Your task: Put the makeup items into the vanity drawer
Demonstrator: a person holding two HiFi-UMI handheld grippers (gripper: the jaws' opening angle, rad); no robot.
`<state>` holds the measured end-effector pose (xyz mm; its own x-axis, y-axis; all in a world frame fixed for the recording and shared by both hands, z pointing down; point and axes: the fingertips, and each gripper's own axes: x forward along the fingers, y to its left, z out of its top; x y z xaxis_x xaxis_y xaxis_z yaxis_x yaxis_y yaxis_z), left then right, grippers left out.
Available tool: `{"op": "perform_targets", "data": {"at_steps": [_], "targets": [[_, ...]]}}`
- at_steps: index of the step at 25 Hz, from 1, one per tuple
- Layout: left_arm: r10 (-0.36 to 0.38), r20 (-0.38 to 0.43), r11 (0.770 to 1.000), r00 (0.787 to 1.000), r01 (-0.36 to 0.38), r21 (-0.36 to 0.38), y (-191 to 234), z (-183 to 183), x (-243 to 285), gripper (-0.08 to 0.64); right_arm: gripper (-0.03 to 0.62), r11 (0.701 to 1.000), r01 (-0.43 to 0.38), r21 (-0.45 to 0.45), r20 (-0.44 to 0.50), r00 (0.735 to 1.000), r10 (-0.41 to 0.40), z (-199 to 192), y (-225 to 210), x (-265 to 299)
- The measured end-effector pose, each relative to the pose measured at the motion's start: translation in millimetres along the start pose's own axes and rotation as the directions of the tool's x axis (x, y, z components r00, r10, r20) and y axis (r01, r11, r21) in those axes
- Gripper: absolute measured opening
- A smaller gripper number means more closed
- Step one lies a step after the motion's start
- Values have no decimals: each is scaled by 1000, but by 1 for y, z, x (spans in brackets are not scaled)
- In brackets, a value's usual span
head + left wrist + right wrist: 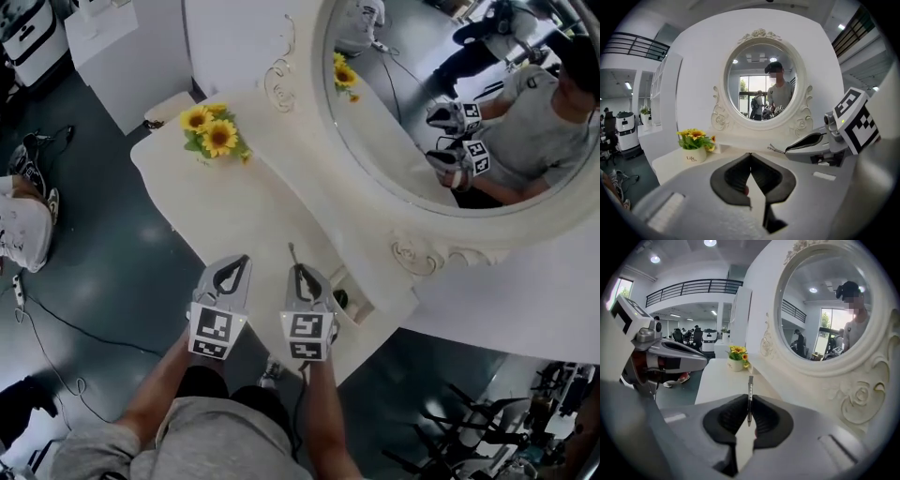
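My right gripper is shut on a thin grey makeup stick that pokes forward from its jaws over the white vanity top; the right gripper view shows the stick upright between the pads. Just left of it, my left gripper is shut with nothing in it, and its jaws meet at the tips. A small open drawer sits right of the right gripper at the vanity's edge, with something dark inside. Both grippers hover above the table's near edge.
A pot of sunflowers stands at the far left end of the vanity. The big oval mirror with its carved frame rises on the right. Beyond the table stands a white cabinet; cables and shoes lie on the dark floor.
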<state>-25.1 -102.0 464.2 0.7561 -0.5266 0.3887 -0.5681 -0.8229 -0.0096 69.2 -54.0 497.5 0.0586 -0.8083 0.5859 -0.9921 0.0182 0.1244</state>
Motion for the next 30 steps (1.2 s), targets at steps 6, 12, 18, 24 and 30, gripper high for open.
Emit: {"op": "perform_targets", "data": {"at_steps": [6,12,18,24,30], "targets": [[-54,10,998,999,53,25,-49,9,1,11,32,998,65,10,-7,998,-65,-26,-35,-40],[-101,1,994,995,101,42,-83,12,9,11,32,991,126,37,-32,992,-125,-53,-66,-66],[-139,-9,988,990,140,61,-109,14,23,11,32,985,163,65,-53,986,-159,-75,-91,-77],[-164,-39,983,986,167,72,-130,7,36,11,32,981,175,85,-101,981,-167,-103,-108,-81],[-176,-71,981,982,181,73,-146,-8,43,11,32,981,162,105,-149,978,-145,-133,-113,-78]]}}
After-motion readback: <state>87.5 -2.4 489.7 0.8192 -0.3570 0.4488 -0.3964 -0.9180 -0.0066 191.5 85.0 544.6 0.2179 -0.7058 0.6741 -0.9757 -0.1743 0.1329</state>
